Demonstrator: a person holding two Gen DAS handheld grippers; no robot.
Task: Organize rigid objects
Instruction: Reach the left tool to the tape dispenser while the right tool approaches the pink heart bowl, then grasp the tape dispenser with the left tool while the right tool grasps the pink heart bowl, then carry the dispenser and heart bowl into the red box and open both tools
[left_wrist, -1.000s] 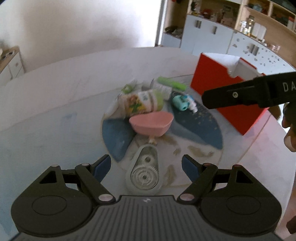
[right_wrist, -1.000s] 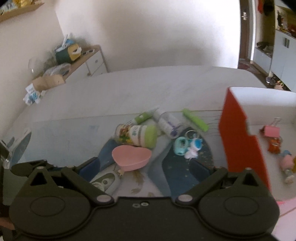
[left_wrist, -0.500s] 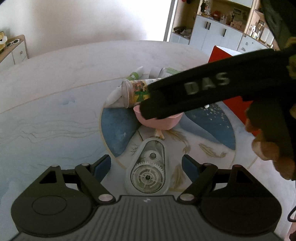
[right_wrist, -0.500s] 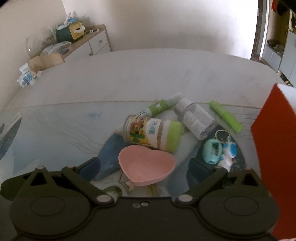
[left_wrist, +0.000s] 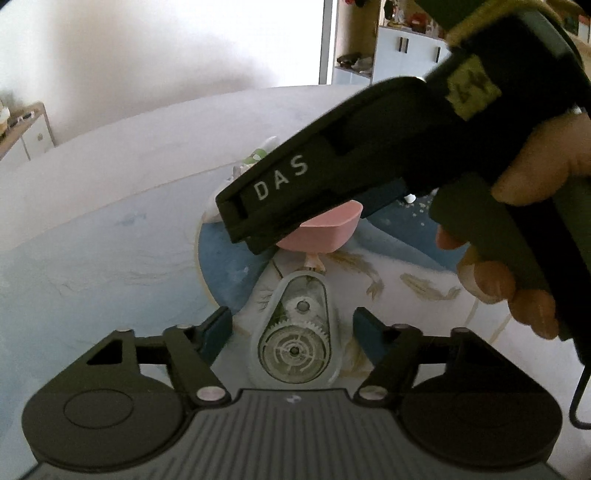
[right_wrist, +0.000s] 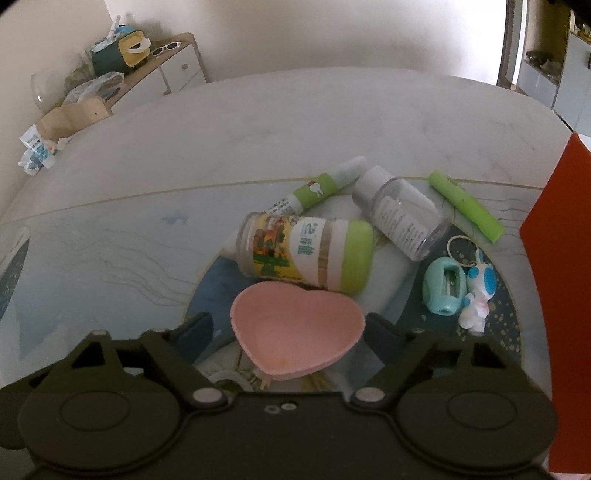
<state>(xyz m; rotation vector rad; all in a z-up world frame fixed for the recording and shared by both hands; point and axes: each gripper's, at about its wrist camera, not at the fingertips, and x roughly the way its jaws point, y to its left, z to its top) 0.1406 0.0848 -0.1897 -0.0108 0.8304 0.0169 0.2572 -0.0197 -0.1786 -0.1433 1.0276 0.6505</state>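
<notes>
In the left wrist view a clear correction-tape dispenser (left_wrist: 295, 332) with visible gears lies flat between the blue pads of my left gripper (left_wrist: 291, 325). The jaws are closing, with a thin gap still on each side. In the right wrist view a pink heart-shaped dish (right_wrist: 299, 328) sits between the pads of my right gripper (right_wrist: 291, 328), whose jaws are also closing. The right pad is at the dish's rim and the left pad stands slightly off. The right tool's black housing (left_wrist: 369, 155) crosses the left wrist view above the dish (left_wrist: 325, 229), held by a hand (left_wrist: 517, 280).
Behind the dish lie a green-capped printed bottle (right_wrist: 306, 251), a clear bottle (right_wrist: 402, 214), a green-banded tube (right_wrist: 317, 188) and a green marker (right_wrist: 465, 205). A teal sharpener (right_wrist: 445, 286) and a white-and-blue keychain figure (right_wrist: 478, 295) lie right of them. A red box (right_wrist: 561, 258) stands at the right edge.
My right gripper has come down over the pink dish, and its housing now hides the bottles in the left wrist view. Both pairs of jaws have narrowed.
</notes>
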